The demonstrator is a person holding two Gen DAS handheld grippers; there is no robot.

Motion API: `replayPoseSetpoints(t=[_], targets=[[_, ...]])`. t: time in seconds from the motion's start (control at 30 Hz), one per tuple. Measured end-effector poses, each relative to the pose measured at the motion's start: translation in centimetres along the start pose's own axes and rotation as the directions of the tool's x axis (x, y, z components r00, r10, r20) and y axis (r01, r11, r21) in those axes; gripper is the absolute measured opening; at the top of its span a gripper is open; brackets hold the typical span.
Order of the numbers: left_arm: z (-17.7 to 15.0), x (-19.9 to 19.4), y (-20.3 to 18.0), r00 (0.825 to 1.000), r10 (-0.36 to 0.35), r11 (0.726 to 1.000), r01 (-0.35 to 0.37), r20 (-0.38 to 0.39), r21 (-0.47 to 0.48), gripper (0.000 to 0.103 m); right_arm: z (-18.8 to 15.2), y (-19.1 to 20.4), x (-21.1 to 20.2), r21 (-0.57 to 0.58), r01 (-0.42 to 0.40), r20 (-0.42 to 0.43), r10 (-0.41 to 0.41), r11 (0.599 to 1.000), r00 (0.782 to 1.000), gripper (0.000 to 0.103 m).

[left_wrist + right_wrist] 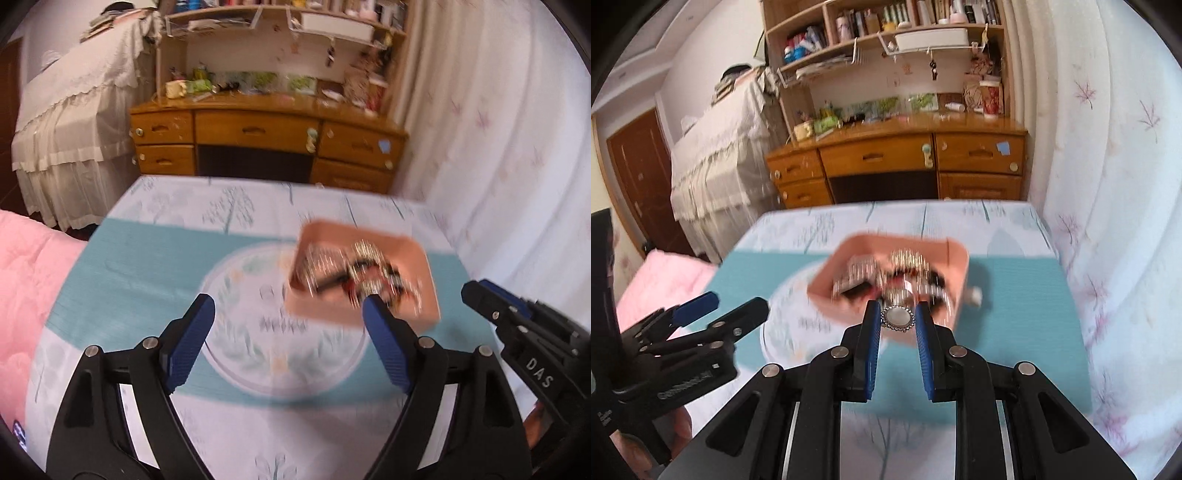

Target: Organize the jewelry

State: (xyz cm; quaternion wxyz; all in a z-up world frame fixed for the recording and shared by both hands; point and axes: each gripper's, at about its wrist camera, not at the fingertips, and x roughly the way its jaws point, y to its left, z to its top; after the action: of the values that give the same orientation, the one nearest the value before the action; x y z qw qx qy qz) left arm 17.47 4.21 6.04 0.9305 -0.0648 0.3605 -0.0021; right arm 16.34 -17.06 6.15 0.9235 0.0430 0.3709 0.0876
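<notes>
Right gripper (897,317) pinching a round silver-rimmed pearly brooch (897,318); left gripper (288,317) spread wide, holding nothing
Both hang above the blue-and-white patterned tablecloth (147,258); the pink rectangular tray (955,258) of blurred jewelry (886,273) sits toward the table's far right corner

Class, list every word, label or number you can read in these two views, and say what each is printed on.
"DAS": white letters on the right gripper body, left wrist view.
Embossed lettering on the left gripper body, right wrist view: too blurred to read.
Book spines on the shelf: too small to read.
</notes>
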Motion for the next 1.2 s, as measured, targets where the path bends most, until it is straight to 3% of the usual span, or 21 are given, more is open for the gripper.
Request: replayPoseSetpoints(t=[0.17,0.3,0.43,0.63,0.77,0.87,1.2], targets=[[3.2,2.0,-0.3,1.000,0.029,0.999,-0.029,-0.004,-0.014,0.081,3.6,-1.6,3.4,0.065,-0.011,0.028,0.009,0.998,1.000,0.019],[4.1,4.4,-1.2,0.999,0.039,0.999,-0.039,-0.021,-0.003,0.081,4.7,-3.2,7.4,0.119,-0.017,-0.011,0.019,0.993,1.000,0.019],[3.7,7.0,-1.8,0.997,0.037,0.999,-0.038,-0.074,0.001,0.081,4.7,-3.9,10.7,0.126,0.014,-0.050,-0.008,0.992,0.999,0.019],[2.1,9.0,-1.8,0.992,0.031,0.999,-0.033,-0.125,-0.009,0.081,3.5,-4.3,12.4,0.114,0.095,-0.059,-0.088,0.989,0.994,0.020],[1.5,9.4,-1.5,0.989,0.036,0.999,-0.038,-0.141,-0.013,0.081,3.2,-5.1,12.2,0.151,0.088,-0.060,-0.080,0.985,0.995,0.022],[1.3,9.2,-1.3,0.989,0.031,0.999,-0.034,-0.143,-0.022,0.081,3.2,-5.7,11.5,0.171,0.075,-0.044,-0.069,0.982,0.997,0.034],[0.3,6.1,-1.7,0.993,0.036,0.999,-0.035,-0.112,0.009,0.081,2.3,-4.5,6.0,0.181,0.014,0.004,-0.015,0.983,1.000,0.035]])
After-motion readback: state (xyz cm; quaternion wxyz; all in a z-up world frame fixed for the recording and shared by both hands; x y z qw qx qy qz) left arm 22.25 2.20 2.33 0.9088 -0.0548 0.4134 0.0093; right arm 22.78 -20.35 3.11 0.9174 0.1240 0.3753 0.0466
